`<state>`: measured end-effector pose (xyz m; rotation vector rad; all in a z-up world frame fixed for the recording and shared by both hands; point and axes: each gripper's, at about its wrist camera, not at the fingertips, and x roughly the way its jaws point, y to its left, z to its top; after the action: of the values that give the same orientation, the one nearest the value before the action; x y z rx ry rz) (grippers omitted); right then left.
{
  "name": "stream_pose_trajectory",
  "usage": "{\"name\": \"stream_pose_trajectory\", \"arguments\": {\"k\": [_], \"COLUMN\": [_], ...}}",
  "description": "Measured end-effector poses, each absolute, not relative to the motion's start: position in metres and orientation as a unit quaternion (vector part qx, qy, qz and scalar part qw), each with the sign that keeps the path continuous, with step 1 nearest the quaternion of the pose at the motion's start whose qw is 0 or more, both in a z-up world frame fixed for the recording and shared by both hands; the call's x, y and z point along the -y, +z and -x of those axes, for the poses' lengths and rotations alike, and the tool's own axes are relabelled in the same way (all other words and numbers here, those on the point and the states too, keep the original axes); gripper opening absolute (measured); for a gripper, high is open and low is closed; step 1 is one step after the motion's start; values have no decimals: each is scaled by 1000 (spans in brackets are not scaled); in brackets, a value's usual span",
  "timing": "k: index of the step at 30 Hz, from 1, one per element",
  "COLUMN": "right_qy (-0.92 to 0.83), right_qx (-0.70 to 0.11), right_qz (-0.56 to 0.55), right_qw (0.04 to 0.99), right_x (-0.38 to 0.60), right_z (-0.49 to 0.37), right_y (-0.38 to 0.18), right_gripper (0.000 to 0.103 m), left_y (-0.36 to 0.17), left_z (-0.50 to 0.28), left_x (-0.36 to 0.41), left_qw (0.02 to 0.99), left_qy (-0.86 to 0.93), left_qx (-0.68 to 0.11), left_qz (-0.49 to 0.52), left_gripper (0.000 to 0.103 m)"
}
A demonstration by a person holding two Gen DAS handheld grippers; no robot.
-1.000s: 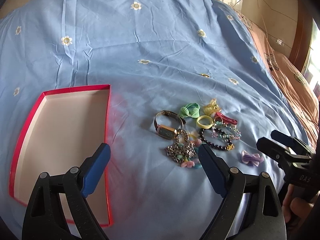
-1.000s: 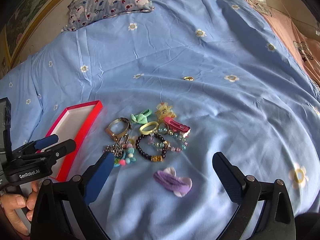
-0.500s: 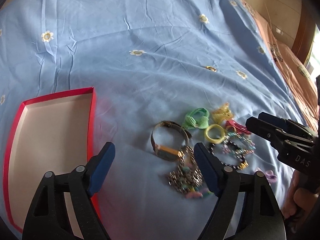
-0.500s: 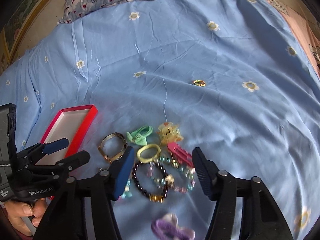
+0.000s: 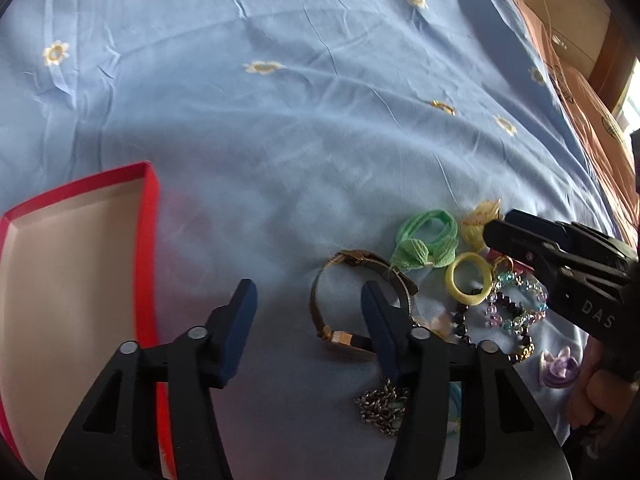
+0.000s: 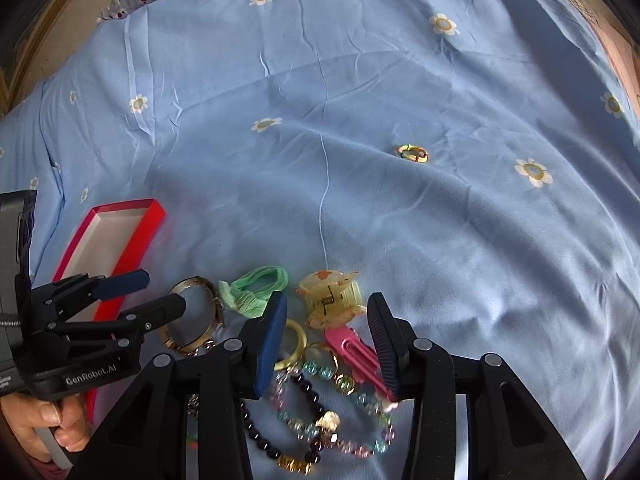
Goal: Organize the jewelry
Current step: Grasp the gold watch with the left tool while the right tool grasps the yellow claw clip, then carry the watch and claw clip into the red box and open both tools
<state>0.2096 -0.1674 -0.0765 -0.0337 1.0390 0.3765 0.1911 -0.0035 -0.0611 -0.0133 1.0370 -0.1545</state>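
Both jaws stand spread, nothing between them on either side. We see the left gripper [image 5: 306, 306] low over the bed sheet [image 5: 280, 140], its right finger above the gold watch [image 5: 352, 300], its left finger above bare sheet.

Left to right in the left wrist view:
- red box [image 5: 148, 216], pale inside, lying on the sheet well left of the jewelry.
- gold watch, band curved open, just left of the pile.
- silver chain [image 5: 380, 404], near the bottom edge, partly hidden by the gripper.
- green hair tie [image 5: 428, 240], touching the watch band's far end.
- yellow ring band [image 5: 468, 284], beside the green tie.
- dark bead bracelet [image 5: 516, 336] and pastel bead bracelet [image 5: 520, 300], overlapping.
- purple bow [image 5: 560, 368], at the far right.

Right wrist view: the right gripper [image 6: 328, 340] hovers over the pile, the pink clip [image 6: 352, 348] between its fingers, the yellow claw clip [image 6: 332, 300] just beyond. A small gold ring [image 6: 412, 153] lies alone, well apart up the sheet.
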Motion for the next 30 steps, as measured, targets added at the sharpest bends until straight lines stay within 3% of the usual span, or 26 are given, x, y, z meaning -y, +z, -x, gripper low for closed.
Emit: {"name": "stream_pose_trajectory", "arguments": {"k": [4, 6, 8, 10, 30], "right_qy": [178, 177, 175, 176, 240], "right_qx": [-505, -502, -498, -495, -467], "right_qz": [13, 14, 16, 11, -20], "right_qw": [844, 847, 849, 851, 851], "right_x": [167, 168, 168, 169, 133], "right_z": [-215, -213, -212, -211, -175], "right_y": [-86, -86, -83, -79, -36], "right_gripper": [22, 22, 20, 14, 14], "left_y": [-66, -66, -65, -62, -20], "left_z": [-193, -192, -192, -190, -140], "left_x": [8, 8, 9, 8, -50], "left_qw": [860, 859, 860, 863, 890], "left_qy": [-91, -100, -105, -108, -82], "left_qx": [-502, -501, -498, -494, -439], "left_qz": [9, 16, 19, 22, 93], "left_gripper": [28, 12, 6, 6, 4]}}
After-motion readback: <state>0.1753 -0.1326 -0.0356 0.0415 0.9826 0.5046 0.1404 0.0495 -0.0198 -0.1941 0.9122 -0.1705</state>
